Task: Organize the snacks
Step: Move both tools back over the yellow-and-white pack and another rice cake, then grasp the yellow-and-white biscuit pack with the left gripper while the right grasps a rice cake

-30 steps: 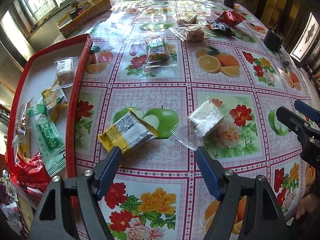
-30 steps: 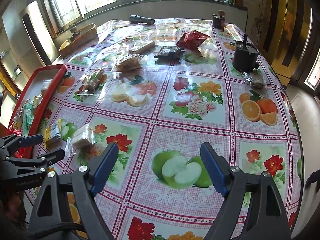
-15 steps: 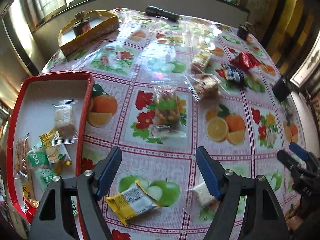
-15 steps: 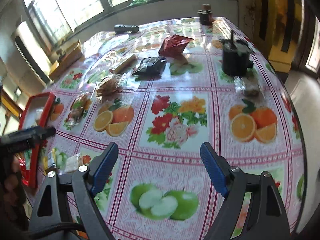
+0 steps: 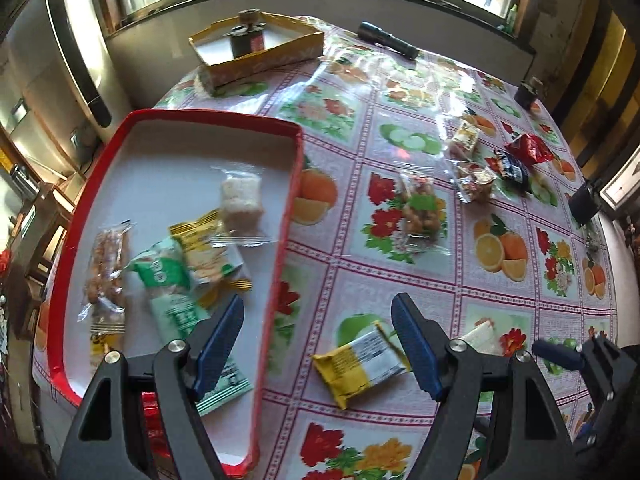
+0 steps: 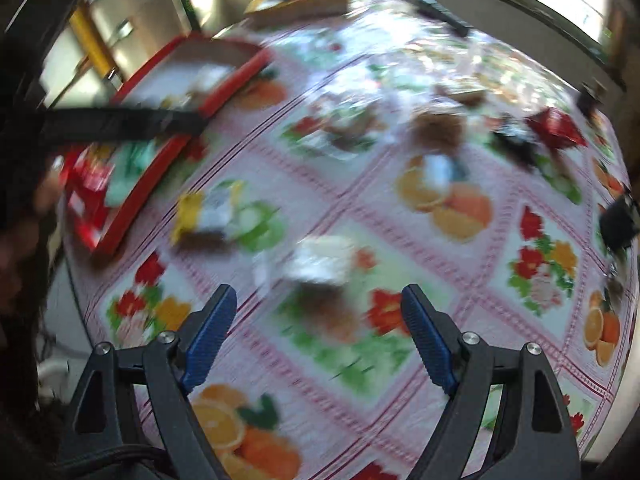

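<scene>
Yellow snack bar [image 5: 361, 363] lengthwise toward tray [image 5: 280, 248]

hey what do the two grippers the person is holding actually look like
Both look alike. The left gripper and right gripper each have two black plastic arms with triangular cut-outs, silver screw heads at the joints, and ribbed blue pads on the fingers' inner faces. No markings are readable.
</scene>
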{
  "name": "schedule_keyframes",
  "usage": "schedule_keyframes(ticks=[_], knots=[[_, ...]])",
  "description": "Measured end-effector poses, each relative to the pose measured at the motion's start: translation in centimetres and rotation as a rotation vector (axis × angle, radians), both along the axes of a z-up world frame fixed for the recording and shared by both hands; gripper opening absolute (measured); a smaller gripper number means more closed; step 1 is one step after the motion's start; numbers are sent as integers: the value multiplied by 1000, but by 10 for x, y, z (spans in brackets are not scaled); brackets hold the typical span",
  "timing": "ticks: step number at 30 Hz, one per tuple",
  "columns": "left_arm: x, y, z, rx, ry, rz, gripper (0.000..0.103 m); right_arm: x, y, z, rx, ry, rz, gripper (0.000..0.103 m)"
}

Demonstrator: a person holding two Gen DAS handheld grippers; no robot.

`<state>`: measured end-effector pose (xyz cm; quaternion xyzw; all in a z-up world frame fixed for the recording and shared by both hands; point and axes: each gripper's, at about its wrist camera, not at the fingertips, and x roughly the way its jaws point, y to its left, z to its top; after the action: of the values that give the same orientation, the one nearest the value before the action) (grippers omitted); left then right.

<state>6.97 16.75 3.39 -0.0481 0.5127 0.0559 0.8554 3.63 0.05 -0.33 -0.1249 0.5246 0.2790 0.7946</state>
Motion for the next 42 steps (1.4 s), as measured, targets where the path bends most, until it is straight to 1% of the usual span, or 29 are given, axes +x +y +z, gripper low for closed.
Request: schedule_keyframes(ticks=[5, 7, 9, 10, 12, 22, 27, 32, 35, 39, 40, 42], knots=[[-5, 13, -3, 0, 8, 29, 76, -24, 16, -3, -45, 14, 54, 85], [-7, 15, -6, -1, 17, 35, 76, -28, 18, -4, -65, 11, 52, 86], [-9, 16, -8, 5, 25, 32, 76, -32, 20, -6, -106, -4, 43, 87], [-11, 15, -10, 10, 30, 29, 76, -34, 21, -7, -145, -19, 35, 87], [-13, 14, -12, 14, 38, 24, 76, -32, 21, -9, -176, -30, 26, 87], [-19, 5, -12, 30, 46, 4, 76, -34, 14, -12, -209, -31, -5, 88], [-21, 0, -15, 43, 56, -15, 76, -38, 15, -12, -197, -26, -7, 88], [-25, -8, -20, 67, 68, -43, 76, -41, 15, -11, -152, -19, -5, 88], [-28, -14, -25, 92, 72, -79, 76, -36, 2, -8, -42, 6, -28, 88], [-29, -28, -35, 129, 78, -170, 76, -15, -31, -15, 141, 68, -108, 88], [-28, -32, -38, 158, 74, -192, 77, -9, -39, -18, 186, 84, -124, 88], [-26, -39, -41, 216, 64, -222, 78, -2, -46, -22, 235, 94, -129, 88]])
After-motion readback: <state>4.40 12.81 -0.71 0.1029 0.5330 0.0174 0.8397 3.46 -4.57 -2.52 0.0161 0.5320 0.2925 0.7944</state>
